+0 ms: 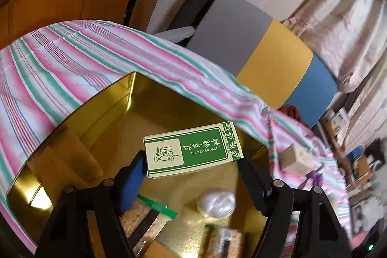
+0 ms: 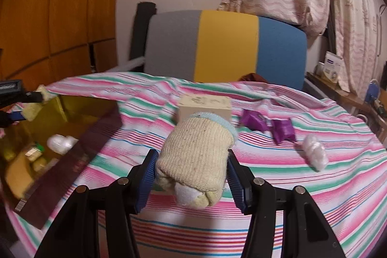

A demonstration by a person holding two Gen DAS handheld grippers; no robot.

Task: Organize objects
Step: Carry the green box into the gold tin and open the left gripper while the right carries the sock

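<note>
Your right gripper [image 2: 191,175] is clamped on a rolled-up cream knitted sock with a pale blue cuff [image 2: 197,156]; both blue ribbed pads press into its sides and the jaws stand partly closed around it. The roll hangs above the pink, green and white striped cloth [image 2: 290,185], well clear of it. It looks soft and light, so it will squash rather than slip. Hold it across the thick middle, as you do now, not by the loose white end poking out below.

Your left gripper [image 1: 191,175] holds a green and cream cardboard box printed "TSAO ESSENTIAL OIL" [image 1: 193,151] by its two ends, jaws fairly wide, over the open gold metal tin [image 1: 108,98]. The carton is stiff but thin-walled, probably with a small bottle inside, so squeeze gently.

Beyond the sock sit a beige box [image 2: 205,105], two purple wrapped sweets [image 2: 266,125] and a white plastic-wrapped bundle [image 2: 314,151] on the cloth, with the tin to their left.
</note>
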